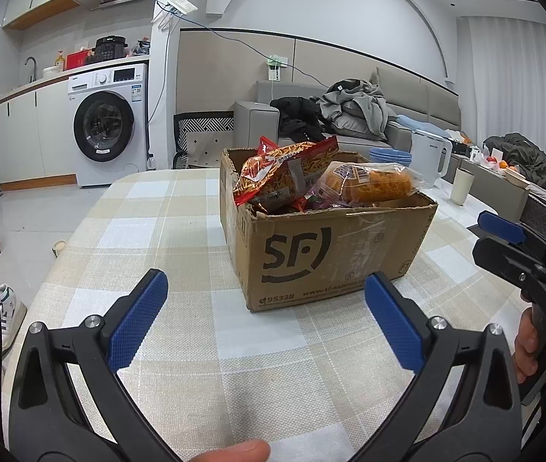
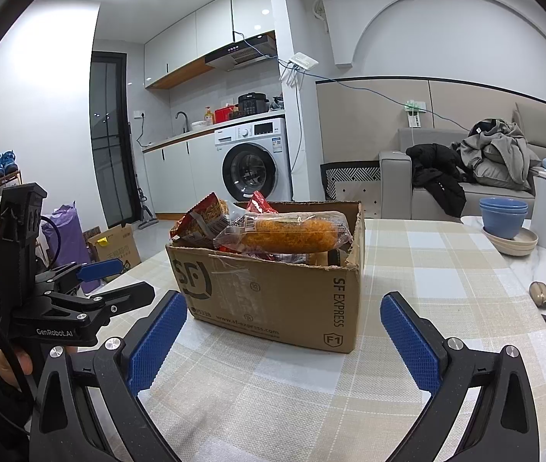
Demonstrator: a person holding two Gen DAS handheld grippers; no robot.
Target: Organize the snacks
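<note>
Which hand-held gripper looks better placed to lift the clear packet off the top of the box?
Probably the right hand-held gripper. It is open and the clear packet lies straight ahead at its side of the cardboard box. For the left hand-held gripper, also open, the red bag is nearer.

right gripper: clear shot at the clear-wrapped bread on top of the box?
Probably yes. The right gripper is open and empty, the bread lies uncovered atop the open box, and only bare tablecloth lies between.

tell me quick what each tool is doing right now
Left tool: open, holding nothing.
Right tool: open, holding nothing.
</note>
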